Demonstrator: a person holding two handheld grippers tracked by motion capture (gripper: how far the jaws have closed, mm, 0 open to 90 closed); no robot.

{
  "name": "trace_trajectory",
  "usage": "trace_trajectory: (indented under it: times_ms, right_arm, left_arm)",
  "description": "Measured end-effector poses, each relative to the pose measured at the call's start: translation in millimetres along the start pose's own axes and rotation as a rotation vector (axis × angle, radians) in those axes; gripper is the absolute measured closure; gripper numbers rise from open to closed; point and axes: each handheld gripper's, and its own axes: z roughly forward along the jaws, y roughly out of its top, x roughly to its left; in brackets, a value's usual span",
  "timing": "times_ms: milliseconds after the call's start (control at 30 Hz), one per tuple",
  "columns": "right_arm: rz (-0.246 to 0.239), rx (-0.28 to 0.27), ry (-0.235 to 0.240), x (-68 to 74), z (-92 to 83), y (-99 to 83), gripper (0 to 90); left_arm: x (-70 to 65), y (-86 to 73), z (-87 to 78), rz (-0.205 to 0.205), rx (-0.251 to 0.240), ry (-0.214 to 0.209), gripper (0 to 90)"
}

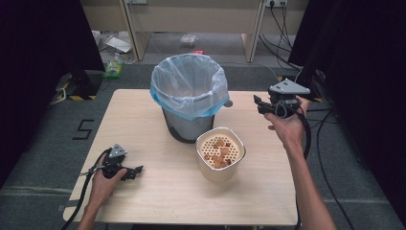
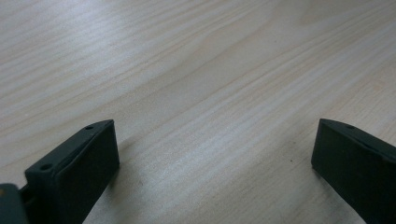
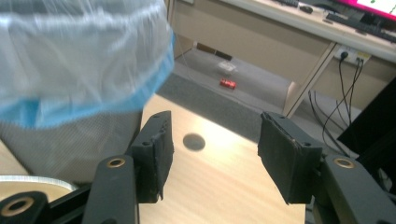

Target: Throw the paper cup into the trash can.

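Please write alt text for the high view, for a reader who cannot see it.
A person's hands hold two grippers over a wooden table: the left gripper low near the table's front left, the right gripper raised at the right. Between them stand a bin lined with a bag and, in front of it, a cream container holding brown pieces.

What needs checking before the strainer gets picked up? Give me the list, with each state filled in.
1. Left gripper open: ok; its jaws stand wide apart over bare wood in the left gripper view.
2. Right gripper open: ok; nothing sits between its jaws.
3. Strainer upright on the table: ok.
4. Brown pieces inside the strainer: ok, none seen spilled.
5. Bin with its bag open at the top: ok.
6. Whether the strainer touches the bin: cannot tell; they stand close together in the high view.
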Motion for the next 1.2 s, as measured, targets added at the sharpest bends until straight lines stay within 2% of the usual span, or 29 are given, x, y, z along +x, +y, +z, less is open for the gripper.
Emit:
trace_trajectory:
  times_ms: [267, 300, 333, 633, 1000, 1200]
  right_arm:
    - [0.018, 0.069, 0.01, -1.0, -1.5, -48.0, 44.9]
    - [0.027, 0.08, 0.016, -0.6, -2.3, -58.7, 44.6]
    - [0.027, 0.08, 0.016, -0.6, -2.3, -58.7, 44.6]
    - [0.064, 0.122, 0.022, 4.1, -8.1, -106.1, 42.2]
    - [0.068, 0.167, 0.042, 24.1, -14.0, -153.0, 39.7]
    - [0.057, 0.189, 0.047, 36.4, -11.8, -170.4, 38.5]
  left_arm:
    - [-0.2, 0.0, -0.1, -0.001, 0.0, 0.001, 0.0]
    - [-0.2, 0.0, -0.2, -0.001, 0.001, 0.001, 0.0]
    - [-0.1, 0.0, -0.1, -0.001, 0.0, 0.0, 0.0]
    - [-0.1, 0.0, -0.1, -0.001, 0.0, 0.0, 0.0]
    - [-0.2, -0.1, 0.0, -0.001, -0.001, 0.001, 0.0]
    - [-0.2, -0.1, 0.0, -0.001, -0.002, 0.001, 0.0]
